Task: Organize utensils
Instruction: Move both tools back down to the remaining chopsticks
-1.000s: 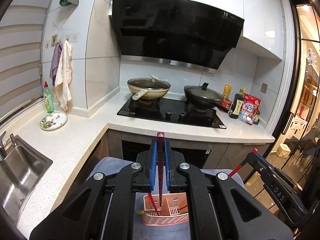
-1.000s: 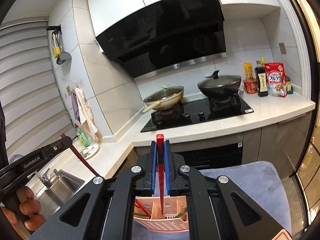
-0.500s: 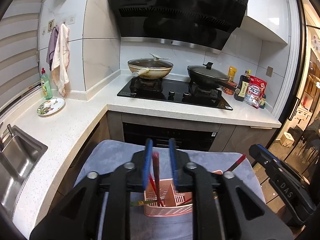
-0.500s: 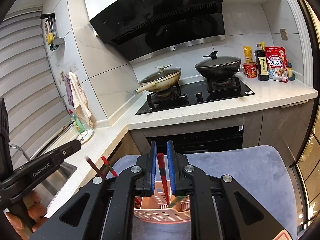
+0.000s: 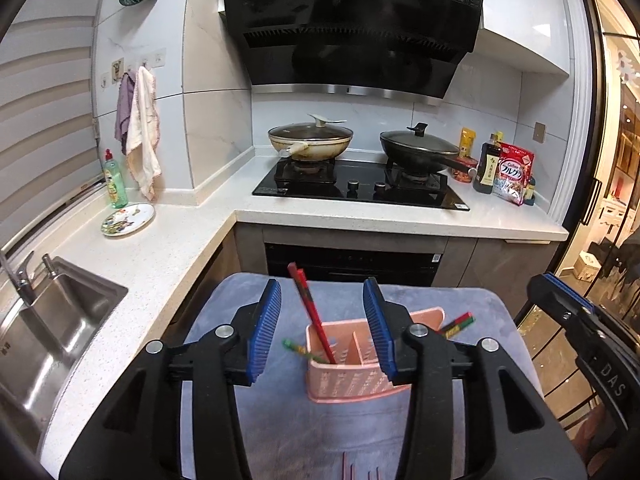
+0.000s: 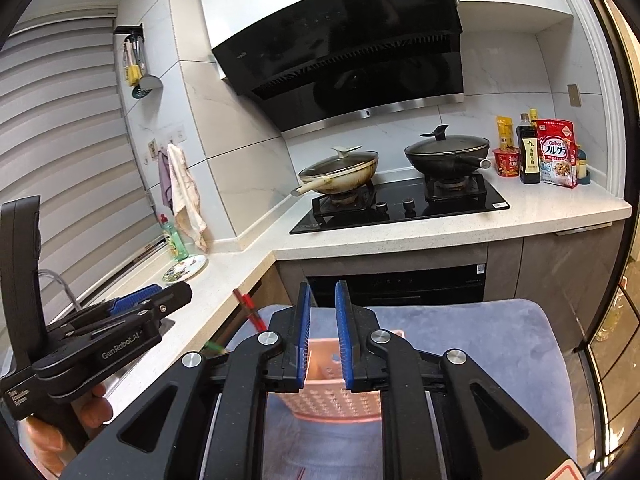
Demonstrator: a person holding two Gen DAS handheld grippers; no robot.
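Left wrist view: the left gripper (image 5: 326, 328) gapes wide, holding nothing; a red chopstick (image 5: 310, 312) leans in the pink caddy's (image 5: 352, 384) left compartment, between the spread fingers.

Right wrist view: the right gripper (image 6: 322, 340) stands slightly parted, empty, directly above the caddy (image 6: 332, 396) on the grey cloth (image 6: 500, 344).

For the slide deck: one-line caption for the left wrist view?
Open left gripper above pink utensil caddy holding red chopsticks.

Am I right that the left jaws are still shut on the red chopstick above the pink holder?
No. The left wrist view shows the left gripper open, its jaws wide apart. The red chopstick stands free, leaning in the pink holder.
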